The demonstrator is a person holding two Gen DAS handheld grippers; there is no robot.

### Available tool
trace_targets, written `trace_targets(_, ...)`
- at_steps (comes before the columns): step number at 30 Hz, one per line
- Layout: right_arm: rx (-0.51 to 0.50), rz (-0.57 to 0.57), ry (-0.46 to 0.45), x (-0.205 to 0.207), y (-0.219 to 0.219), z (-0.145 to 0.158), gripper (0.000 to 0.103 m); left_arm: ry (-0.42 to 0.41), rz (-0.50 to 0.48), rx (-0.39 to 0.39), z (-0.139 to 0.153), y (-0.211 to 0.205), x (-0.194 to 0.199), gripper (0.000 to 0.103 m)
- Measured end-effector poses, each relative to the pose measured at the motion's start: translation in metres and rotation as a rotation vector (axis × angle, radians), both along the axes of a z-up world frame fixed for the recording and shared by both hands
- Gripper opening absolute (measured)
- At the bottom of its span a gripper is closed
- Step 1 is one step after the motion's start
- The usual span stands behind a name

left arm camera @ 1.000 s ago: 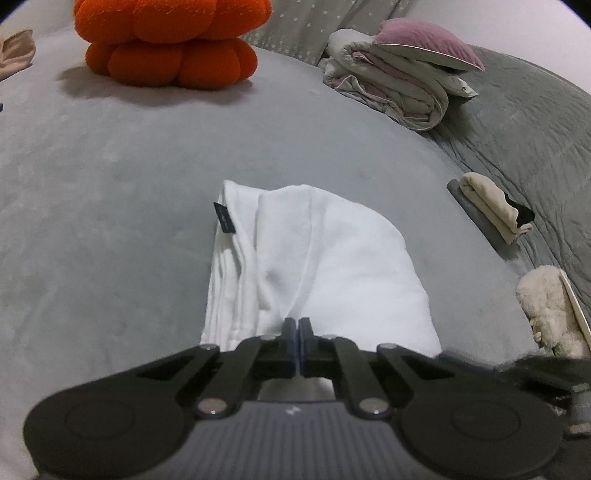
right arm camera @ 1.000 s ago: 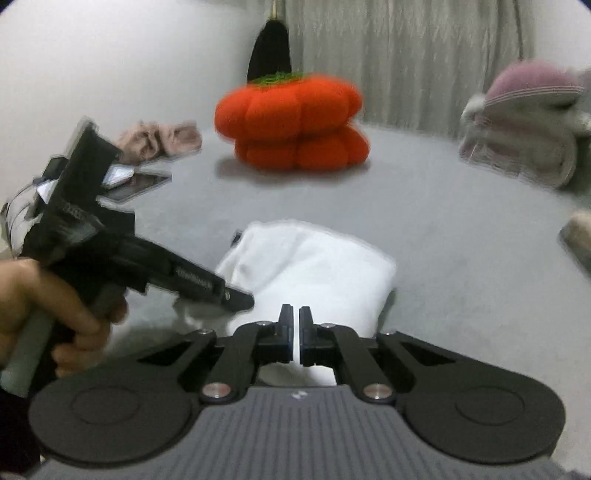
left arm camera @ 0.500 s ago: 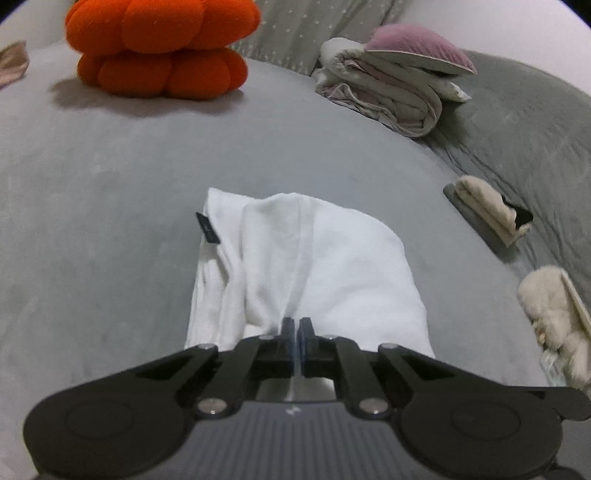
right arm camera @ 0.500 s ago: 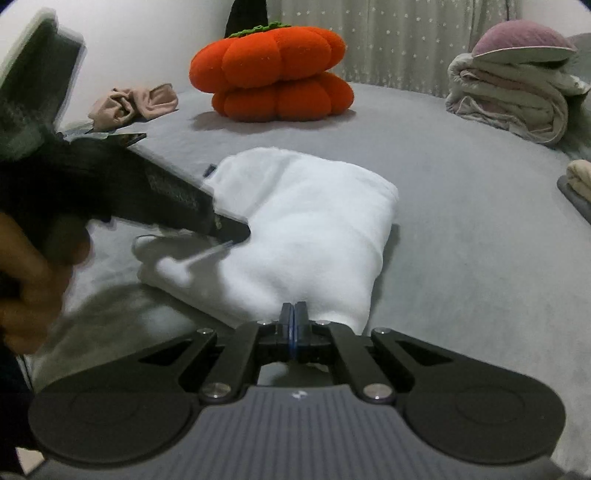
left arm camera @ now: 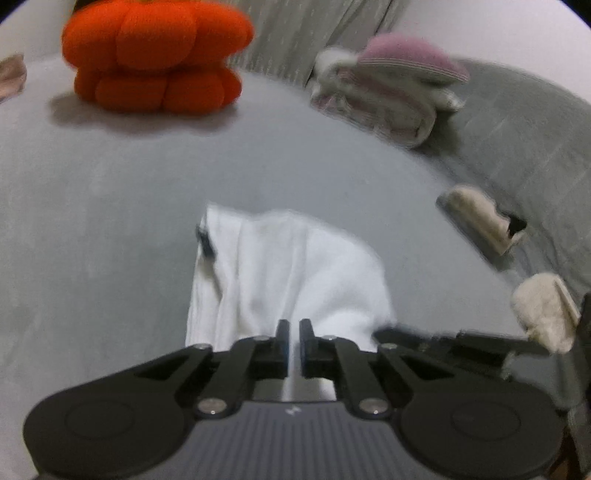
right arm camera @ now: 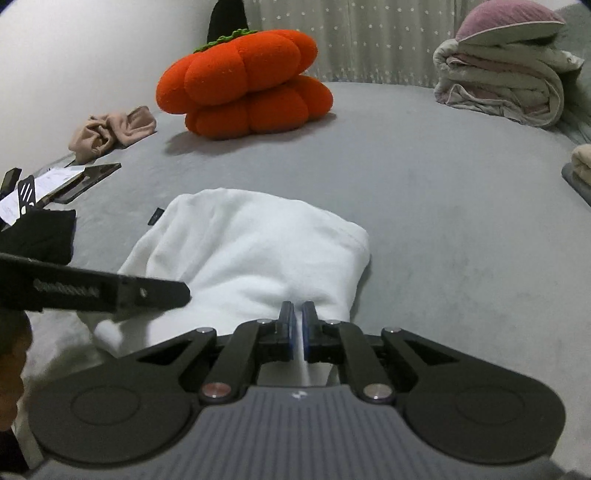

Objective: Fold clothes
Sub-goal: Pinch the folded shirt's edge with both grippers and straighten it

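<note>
A: What is the white garment (right arm camera: pixel 243 254) like?
B: Soft, thick knit, folded into a rounded pad on the grey, velvety bed cover (right arm camera: pixel 443 206). A small dark tag (right arm camera: pixel 155 216) sticks out of its far left edge.
A: And around it?
B: Beyond it sits the orange pumpkin cushion (right arm camera: pixel 243 85), plush and lobed, with a green stitched rim. Right of the cushion is a stack of rolled quilts (right arm camera: pixel 506 88) topped by a mauve pillow (right arm camera: pixel 509 18). Left of the cushion lies a crumpled beige cloth (right arm camera: pixel 110 131).
A: The claws?
B: The left gripper (left arm camera: pixel 294 326) and right gripper (right arm camera: pixel 299 308) both sit at the garment's near edge. Their jaws have just been parting: a narrow slit shows where they met half a second ago, with white cloth seen through each gap. I cannot tell whether the pads still pinch it.
A: Other changes?
B: The left view is now blurred.
A: Any containers?
B: A flat dark tray (right arm camera: pixel 88 177) left of the garment, holding papers.
</note>
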State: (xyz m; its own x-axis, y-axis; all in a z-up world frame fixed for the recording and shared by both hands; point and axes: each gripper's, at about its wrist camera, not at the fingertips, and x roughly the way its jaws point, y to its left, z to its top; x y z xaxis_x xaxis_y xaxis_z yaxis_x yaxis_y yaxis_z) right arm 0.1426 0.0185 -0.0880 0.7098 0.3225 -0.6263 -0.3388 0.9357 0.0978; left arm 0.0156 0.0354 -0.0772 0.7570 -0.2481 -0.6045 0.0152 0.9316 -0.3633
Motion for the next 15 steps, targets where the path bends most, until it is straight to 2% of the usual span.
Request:
trace_targets(2,-0.022,0.011,0.001,-0.003,0.001,0.003,0.006,0.003,0.011,-0.003,-0.001,0.001,0.003,0.010)
trace_targets(4,-0.031,0.033,0.004,-0.003,-0.002,0.007,0.007,0.041,0.022,0.014,-0.011,-0.001,0.008,0.010)
trace_targets(5,-0.034,0.045,0.006,-0.002,-0.003,0.009,0.007,0.039,0.026,0.031,-0.013,-0.002,0.008,0.006)
trace_targets(8,0.035,0.044,-0.008,0.007,-0.017,0.021,0.007,0.051,0.034,0.038,-0.014,-0.002,0.008,0.005)
trace_targets(11,0.068,0.010,-0.034,0.025,-0.023,0.032,0.014,0.050,0.028,0.036,-0.015,-0.001,0.009,0.004)
trace_targets(15,0.011,0.042,0.031,0.056,-0.007,0.018,0.014,0.054,0.019,0.038,-0.014,0.001,0.010,0.004)
